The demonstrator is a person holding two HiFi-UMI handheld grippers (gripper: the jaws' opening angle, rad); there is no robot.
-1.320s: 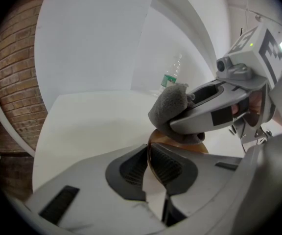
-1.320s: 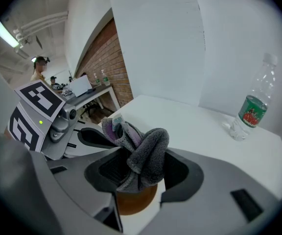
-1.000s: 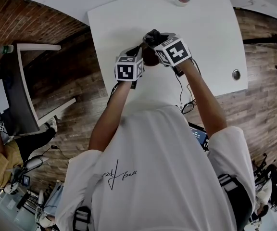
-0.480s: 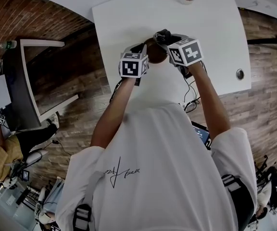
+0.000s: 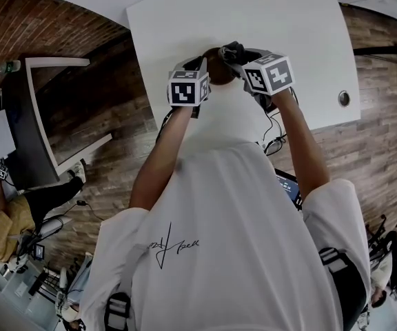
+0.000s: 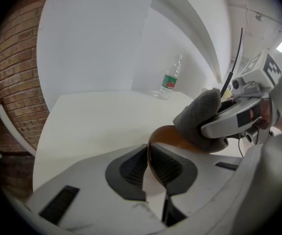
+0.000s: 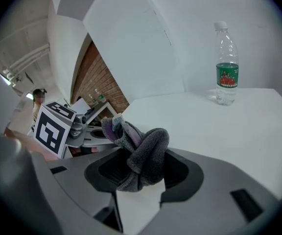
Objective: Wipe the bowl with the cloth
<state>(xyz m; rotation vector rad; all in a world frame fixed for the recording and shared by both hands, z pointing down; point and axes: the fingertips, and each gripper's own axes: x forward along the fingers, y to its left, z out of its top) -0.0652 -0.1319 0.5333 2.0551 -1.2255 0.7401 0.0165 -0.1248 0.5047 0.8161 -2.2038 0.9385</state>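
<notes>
Bowl [image 6: 169, 136] rim pinched by left gripper [image 6: 148, 154] jaws; right gripper [image 7: 141, 169] jaws clamp cloth [image 7: 148, 148] against bowl.

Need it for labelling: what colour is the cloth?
Cloth: grey with some purple; best in right gripper view.

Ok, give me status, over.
Left gripper shut on bowl rim. Right gripper shut on cloth, cloth against bowl. Bottle well clear, nothing in the way.

bowl [image 6: 169, 134]: brown, thin-walled, tilted on edge; rim clamped between the left jaws
cloth [image 7: 143, 155]: grey, bunched up, gripped in the right jaws and pressed against the bowl
</notes>
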